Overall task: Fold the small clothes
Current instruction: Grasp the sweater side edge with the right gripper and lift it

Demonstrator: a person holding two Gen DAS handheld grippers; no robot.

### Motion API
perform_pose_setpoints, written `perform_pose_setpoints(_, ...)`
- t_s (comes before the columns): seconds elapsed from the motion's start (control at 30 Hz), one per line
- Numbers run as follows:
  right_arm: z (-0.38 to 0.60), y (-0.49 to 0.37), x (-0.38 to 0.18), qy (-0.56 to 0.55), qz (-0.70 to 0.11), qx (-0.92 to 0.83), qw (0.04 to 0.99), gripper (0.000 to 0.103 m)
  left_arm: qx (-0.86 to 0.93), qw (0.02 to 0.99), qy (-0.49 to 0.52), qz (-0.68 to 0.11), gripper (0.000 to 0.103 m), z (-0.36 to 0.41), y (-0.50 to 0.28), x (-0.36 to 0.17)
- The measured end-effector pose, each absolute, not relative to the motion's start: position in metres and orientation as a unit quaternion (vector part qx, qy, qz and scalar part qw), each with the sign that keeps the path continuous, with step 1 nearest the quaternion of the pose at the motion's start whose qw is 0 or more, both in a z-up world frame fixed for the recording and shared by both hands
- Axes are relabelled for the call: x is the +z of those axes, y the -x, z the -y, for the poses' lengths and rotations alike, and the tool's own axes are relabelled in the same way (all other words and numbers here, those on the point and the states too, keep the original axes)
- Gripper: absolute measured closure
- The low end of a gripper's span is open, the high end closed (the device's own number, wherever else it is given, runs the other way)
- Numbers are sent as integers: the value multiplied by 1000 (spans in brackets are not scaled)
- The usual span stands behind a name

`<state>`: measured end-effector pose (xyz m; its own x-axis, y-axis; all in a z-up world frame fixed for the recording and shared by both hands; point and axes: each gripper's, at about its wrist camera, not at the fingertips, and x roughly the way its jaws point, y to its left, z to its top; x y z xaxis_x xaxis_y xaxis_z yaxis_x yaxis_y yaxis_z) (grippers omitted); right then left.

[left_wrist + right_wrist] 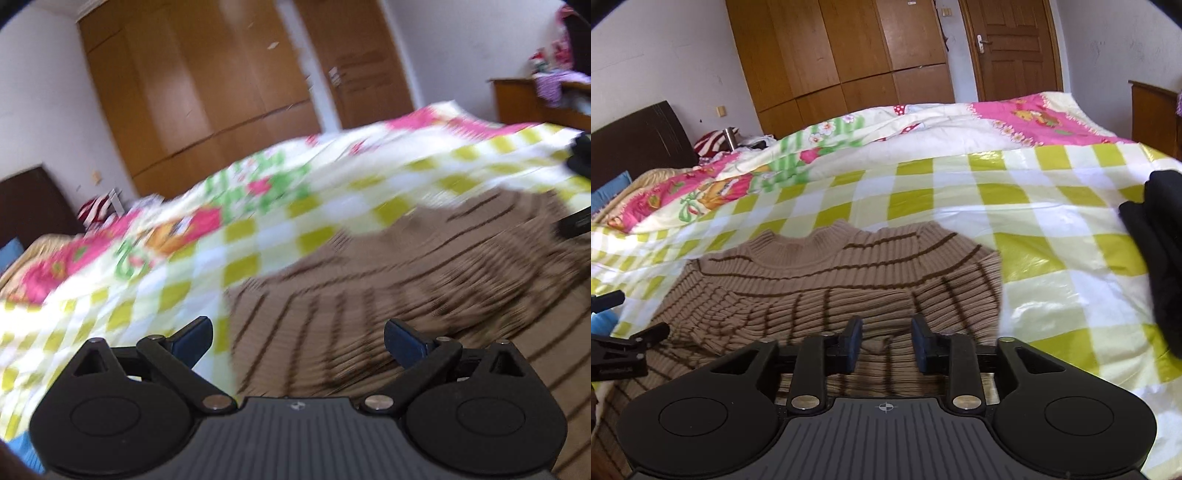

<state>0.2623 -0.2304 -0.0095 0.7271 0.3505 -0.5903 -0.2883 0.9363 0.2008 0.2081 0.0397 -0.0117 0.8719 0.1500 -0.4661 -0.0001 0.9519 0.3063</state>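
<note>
- Both grippers open: left gripper (297, 341) wide, right gripper (886, 347) narrower, empty.
- Sweater (827, 288) lay collar-away ahead of right jaws, near bed (1052, 229) edge; right nearer.

Sweater (827, 291) ribbed knit, matt; quilt (1034, 206) glossy cloth; wardrobe (827, 48) wood.

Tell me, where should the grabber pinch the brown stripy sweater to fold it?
Probably the brown striped sweater is best pinched at its right shoulder edge, coming from the right over the checked bedcover. It lies flat, collar away, and that edge is free and thin enough for the right gripper.
</note>
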Motion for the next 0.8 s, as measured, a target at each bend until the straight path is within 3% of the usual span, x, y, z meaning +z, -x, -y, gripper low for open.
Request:
perform_pose_setpoints(0.2,235,-281,-25,-133,-382,175,897,70,-10,953,-196,-231,0,-2,-198,-20)
perform_pose_setpoints(0.47,242,-293,-32,-236,-390,194,869,68,-15,941,-203,-271,0,-11,-206,-40)
perform_pose_setpoints(0.53,240,-302,-32,-259,-388,190,864,88,-10,940,-198,-278,0,-16,-208,-40)
perform_pose_setpoints(0.57,239,-307,-32,-267,-387,188,862,92,-8,940,-199,-277,0,-18,-207,-40)
perform_pose_setpoints(0.8,232,-311,-6,-298,-345,210,865,95,14,941,-200,-274,0,-37,-202,-38)
